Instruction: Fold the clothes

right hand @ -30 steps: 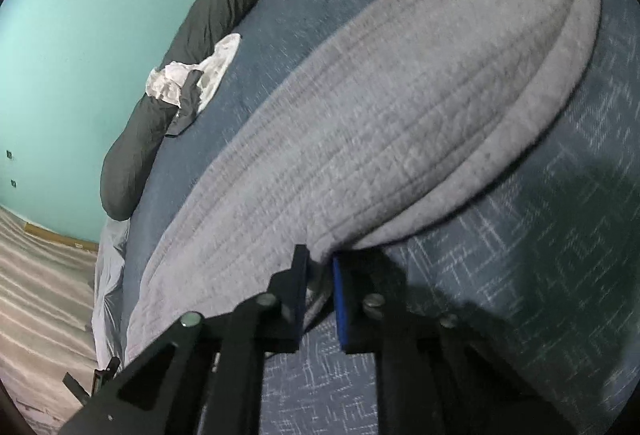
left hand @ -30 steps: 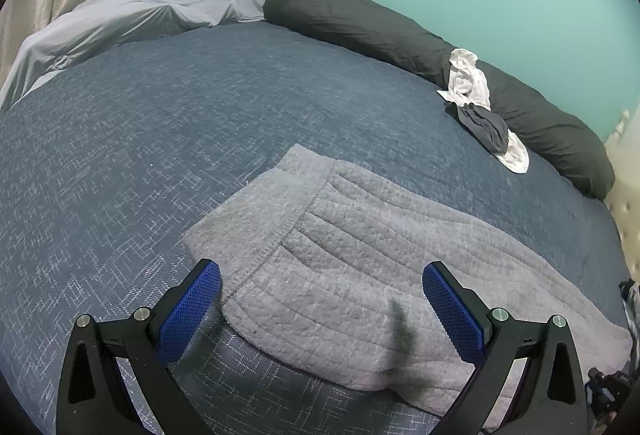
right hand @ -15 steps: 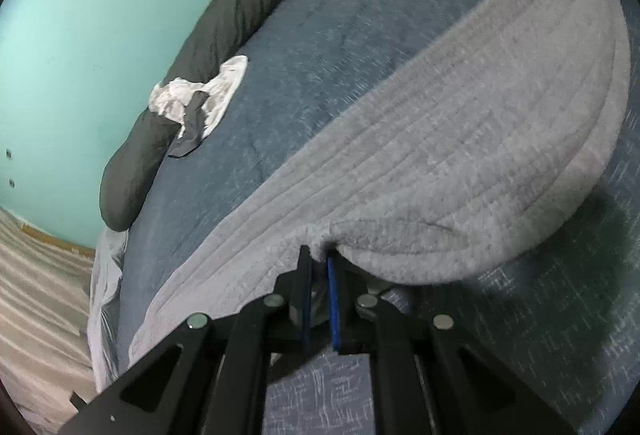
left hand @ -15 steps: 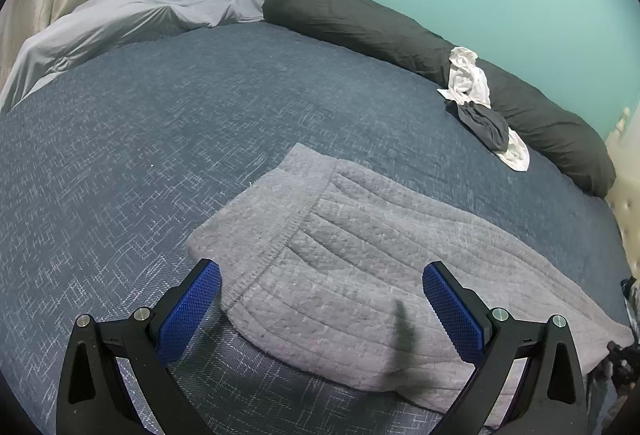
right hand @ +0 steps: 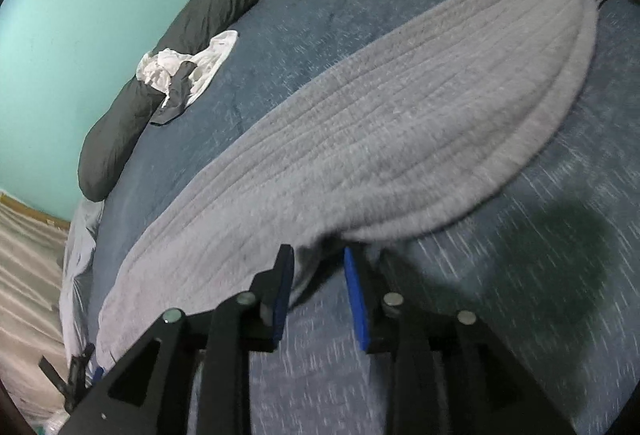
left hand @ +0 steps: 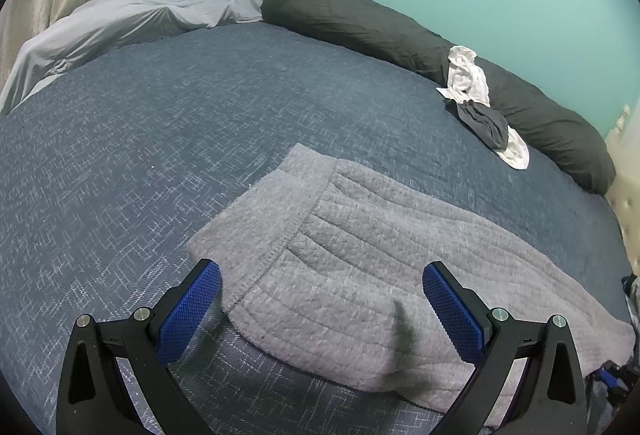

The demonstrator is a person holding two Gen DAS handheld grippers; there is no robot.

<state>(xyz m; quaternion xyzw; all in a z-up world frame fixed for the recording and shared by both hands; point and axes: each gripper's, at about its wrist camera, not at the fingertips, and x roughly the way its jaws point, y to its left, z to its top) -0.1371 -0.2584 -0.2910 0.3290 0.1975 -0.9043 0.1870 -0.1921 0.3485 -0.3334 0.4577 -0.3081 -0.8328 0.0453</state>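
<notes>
The grey garment (left hand: pixel 360 275) is laid flat on the bed (left hand: pixel 140 155). Its edge has just been released by the right tool (right hand: pixel 318 291), whose jaws have been opening; the left tool (left hand: pixel 320 311) is held wide apart above it. The fold could be spoiled if cloth were snagged on a withdrawing pad.

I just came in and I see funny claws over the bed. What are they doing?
A person is folding a grey garment on the blue bedspread, with a gripper in each hand. The right gripper was pinching the garment's edge; its jaws have just been opening and no longer squeeze it. The left gripper hovers wide open over the other end.
</notes>
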